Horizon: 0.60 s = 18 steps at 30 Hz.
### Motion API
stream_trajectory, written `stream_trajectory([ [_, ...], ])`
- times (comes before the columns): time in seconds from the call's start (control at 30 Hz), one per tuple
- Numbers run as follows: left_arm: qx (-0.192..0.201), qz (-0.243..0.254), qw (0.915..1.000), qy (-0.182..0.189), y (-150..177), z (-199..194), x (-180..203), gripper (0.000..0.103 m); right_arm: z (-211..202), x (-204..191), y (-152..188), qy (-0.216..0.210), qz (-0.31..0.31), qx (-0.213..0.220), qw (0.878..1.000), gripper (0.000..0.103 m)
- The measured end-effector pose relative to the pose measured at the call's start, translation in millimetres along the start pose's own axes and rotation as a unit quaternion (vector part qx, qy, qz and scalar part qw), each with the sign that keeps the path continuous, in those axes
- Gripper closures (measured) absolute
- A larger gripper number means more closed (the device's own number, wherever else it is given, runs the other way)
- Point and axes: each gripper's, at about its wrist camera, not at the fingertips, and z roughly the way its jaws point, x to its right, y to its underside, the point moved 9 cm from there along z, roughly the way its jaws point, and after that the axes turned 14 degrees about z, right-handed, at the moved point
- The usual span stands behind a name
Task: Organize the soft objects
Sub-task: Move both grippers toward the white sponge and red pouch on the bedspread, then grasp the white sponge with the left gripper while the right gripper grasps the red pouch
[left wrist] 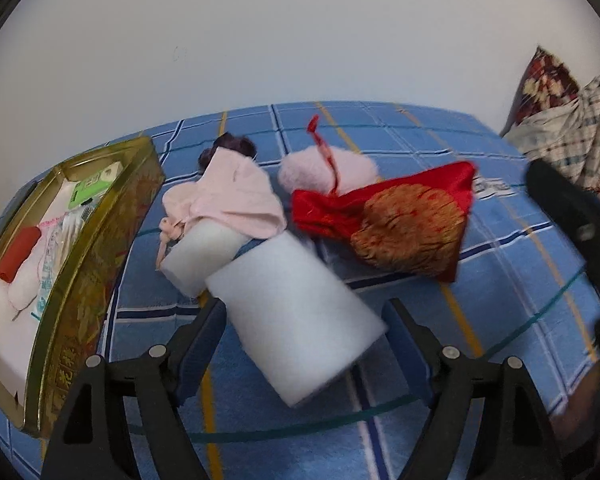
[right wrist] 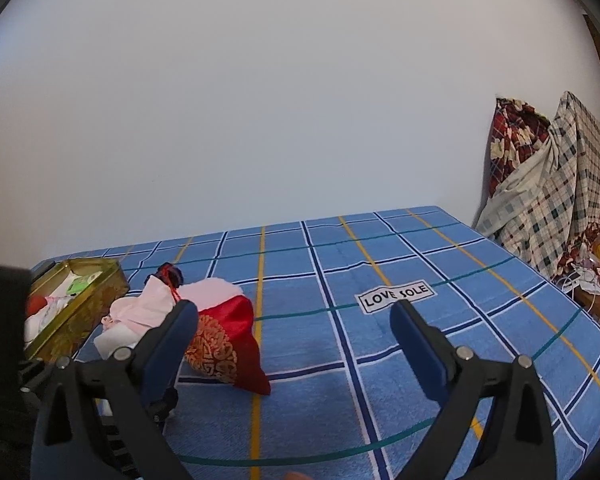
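Two white foam rolls lie on the blue plaid bed cover, and the nearer foam roll (left wrist: pixel 296 324) sits right between the fingers of the left gripper (left wrist: pixel 304 320) at the lower centre of the left wrist view. Its long axis runs diagonally, from upper left down to lower right of the frame, so it lies askew to the line between the fingers. The left gripper's fingers stand wide apart; they flank the roll, and the blur leaves it unclear whether either pad touches it, but they do not seem to squeeze it. The second foam roll (left wrist: pixel 204 256) touches its upper-left end, half under a pink cloth (left wrist: pixel 236 196). Just right of these lie a red satin pouch (left wrist: pixel 404 220) and a pink fluffy piece (left wrist: pixel 328 170). The gold tin box (left wrist: pixel 112 240), already holding soft things, stands at the left edge. The right gripper (right wrist: pixel 296 320) is spread wide over bare bed cover (right wrist: pixel 380 360), with nothing between its fingers, so the left hand is plainly nearer the roll.
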Motion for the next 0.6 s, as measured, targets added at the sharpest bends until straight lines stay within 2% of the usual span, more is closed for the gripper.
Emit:
stream_trajectory([
  [0.2,-0.001,-0.009,0.9992,0.038,2.0,6.2,-4.3,0.022,-0.6,-2.9,0.7,0.003,-0.01,0.002,1.0,0.005],
  [0.4,0.015,-0.006,0.9978,0.065,6.9,-2.3,-9.5,0.033,0.3,-0.1,0.8,0.002,-0.002,-0.003,1.0,0.004],
  [0.6,0.063,-0.008,0.9971,0.043,5.0,-19.3,-31.3,0.033,3.8,-2.2,3.1,0.009,-0.009,-0.011,1.0,0.004],
])
